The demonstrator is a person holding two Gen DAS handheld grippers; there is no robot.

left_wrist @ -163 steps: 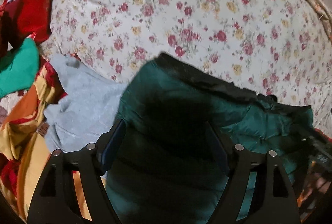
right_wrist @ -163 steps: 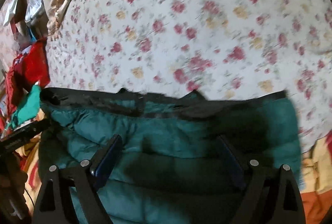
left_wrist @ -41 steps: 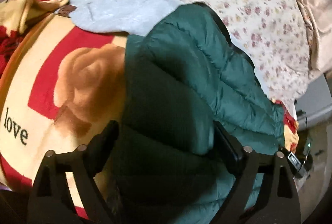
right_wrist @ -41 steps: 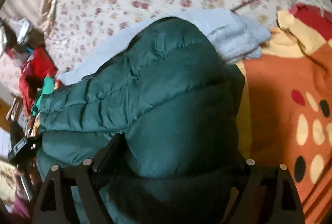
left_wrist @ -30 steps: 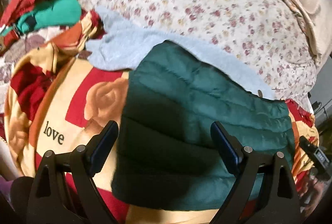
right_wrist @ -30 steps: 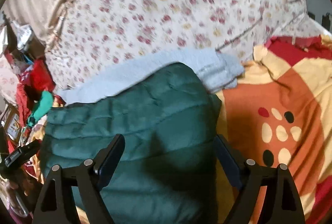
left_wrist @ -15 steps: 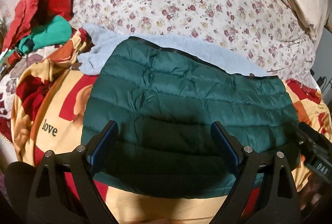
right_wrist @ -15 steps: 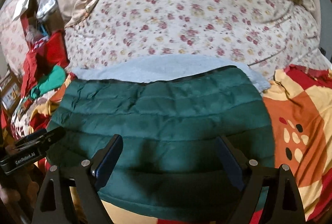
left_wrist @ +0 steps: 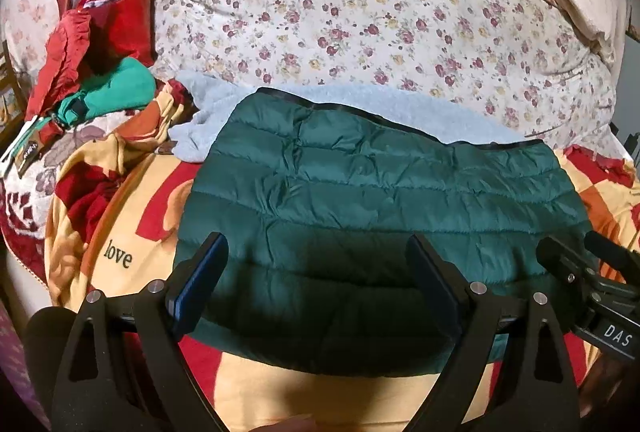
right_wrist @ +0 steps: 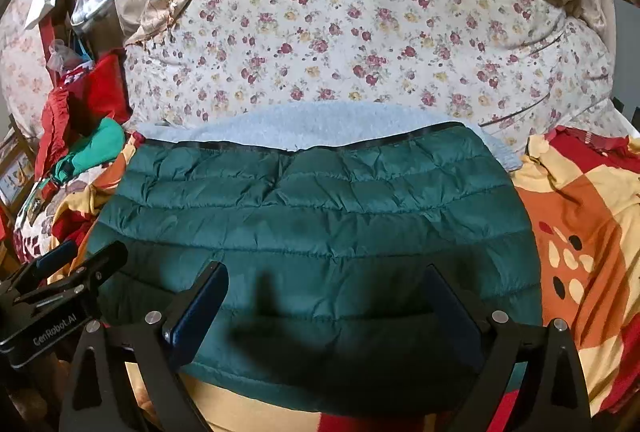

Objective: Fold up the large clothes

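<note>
A dark green quilted jacket [left_wrist: 380, 184] [right_wrist: 320, 200] lies folded flat on the bed, its far edge resting on a pale blue fleece garment [left_wrist: 400, 104] [right_wrist: 300, 124]. My left gripper [left_wrist: 316, 244] hovers open over the jacket's near edge, nothing pinched. My right gripper [right_wrist: 325, 270] is beside it over the same edge; its jaws are opening and the pads press on nothing. The right gripper [left_wrist: 592, 284] shows at the right of the left wrist view. The left gripper [right_wrist: 60, 284] shows at the left of the right wrist view.
A red and yellow blanket [left_wrist: 120, 256] [right_wrist: 580, 232] with the word "love" lies under the jacket. Behind is a floral bedspread [left_wrist: 360, 12] [right_wrist: 360, 32] edged with beige cloth. Red and teal clothes [left_wrist: 112, 88] [right_wrist: 88, 144] are heaped at the left.
The jacket, earlier bunched between both grippers' fingers, now lies spread flat on the blanket. Both views have swung round to face it squarely, and both grippers have drawn back to its near edge.
</note>
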